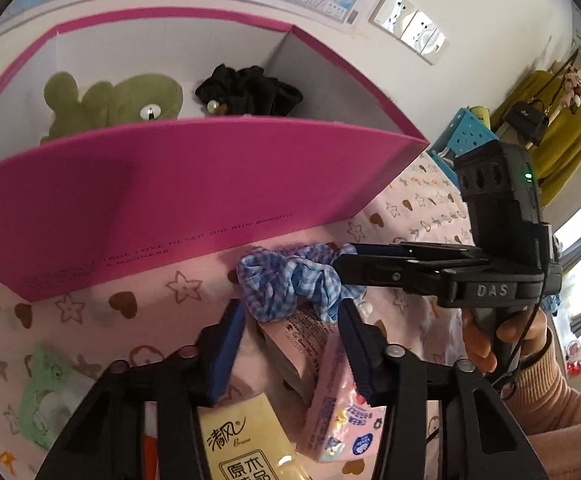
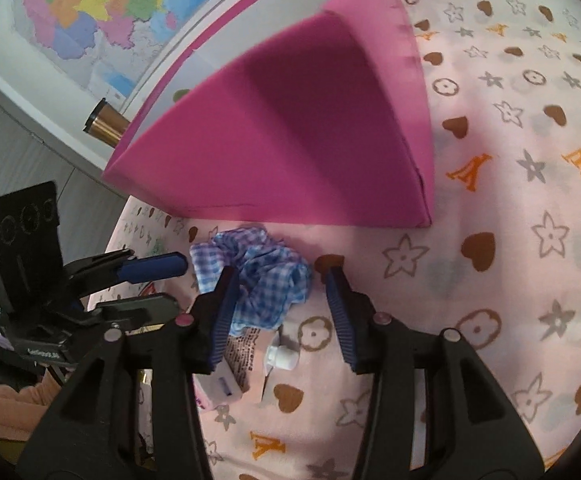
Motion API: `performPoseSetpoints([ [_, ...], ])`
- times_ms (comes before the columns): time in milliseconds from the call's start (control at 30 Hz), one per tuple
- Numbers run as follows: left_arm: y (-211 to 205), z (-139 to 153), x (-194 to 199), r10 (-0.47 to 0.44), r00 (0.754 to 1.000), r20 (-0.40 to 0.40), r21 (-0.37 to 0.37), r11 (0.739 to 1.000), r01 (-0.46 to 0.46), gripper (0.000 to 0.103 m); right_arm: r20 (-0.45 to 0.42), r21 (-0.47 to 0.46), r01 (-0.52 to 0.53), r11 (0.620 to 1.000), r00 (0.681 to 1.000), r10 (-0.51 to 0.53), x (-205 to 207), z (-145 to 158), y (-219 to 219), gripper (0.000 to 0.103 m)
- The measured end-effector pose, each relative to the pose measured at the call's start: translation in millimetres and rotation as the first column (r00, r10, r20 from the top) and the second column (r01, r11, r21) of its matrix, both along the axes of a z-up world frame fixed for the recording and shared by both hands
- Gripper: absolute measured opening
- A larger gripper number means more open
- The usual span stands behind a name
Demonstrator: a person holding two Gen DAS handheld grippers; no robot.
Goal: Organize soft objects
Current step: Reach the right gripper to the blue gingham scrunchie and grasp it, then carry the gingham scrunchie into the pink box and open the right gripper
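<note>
A blue checked scrunchie (image 1: 286, 280) lies on the pink patterned cloth in front of a magenta box (image 1: 194, 184). In the box sit a green plush toy (image 1: 110, 104) and a black scrunchie (image 1: 250, 92). My left gripper (image 1: 292, 320) is open, its jaws on either side just below the scrunchie. My right gripper (image 2: 278, 284) is open, its left pad at the checked scrunchie (image 2: 258, 276). It also shows in the left wrist view (image 1: 346, 258), reaching in from the right to the scrunchie.
Under the scrunchie lie a pink tube (image 1: 302, 344), a pink tissue pack (image 1: 342, 416) and a yellow tissue pack (image 1: 242, 440). A white cap (image 2: 282, 356) lies on the cloth (image 2: 490, 320). A green toy (image 1: 46, 392) lies at left. A map hangs on the wall (image 2: 102, 12).
</note>
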State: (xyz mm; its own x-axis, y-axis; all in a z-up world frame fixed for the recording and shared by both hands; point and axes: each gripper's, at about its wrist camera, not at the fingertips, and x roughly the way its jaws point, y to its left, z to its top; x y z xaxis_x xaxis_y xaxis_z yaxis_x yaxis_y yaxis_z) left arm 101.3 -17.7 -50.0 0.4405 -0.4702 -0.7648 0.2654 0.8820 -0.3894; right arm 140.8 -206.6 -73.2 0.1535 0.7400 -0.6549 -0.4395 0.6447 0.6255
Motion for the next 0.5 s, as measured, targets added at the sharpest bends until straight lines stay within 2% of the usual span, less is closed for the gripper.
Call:
performPoseSetpoints([
  [33, 0, -2, 1, -0.002, 1.0, -0.01, 0.0, 1.0, 0.002, 0.04, 0.01, -0.006, -0.008, 1.0, 1.0, 0.008, -1, 1, 2, 0.046],
  [133, 0, -5, 1, -0.008, 1.0, -0.026, -0.011, 1.0, 0.008, 0.04, 0.04, -0.027, -0.033, 0.999, 0.999, 0.034, -5, 4, 5, 0.014],
  [267, -5, -5, -1, -0.032, 0.999, -0.025, -0.014, 0.999, 0.032, 0.04, 0.075, -0.03, -0.023, 0.999, 0.997, 0.025, -9, 10, -1, 0.009],
  [500, -7, -4, -2, -0.031, 0.999, -0.031, -0.002, 1.0, 0.031, 0.041, 0.109, -0.022, 0.04, 0.999, 0.993, -0.038, -12, 20, -29, 0.008],
])
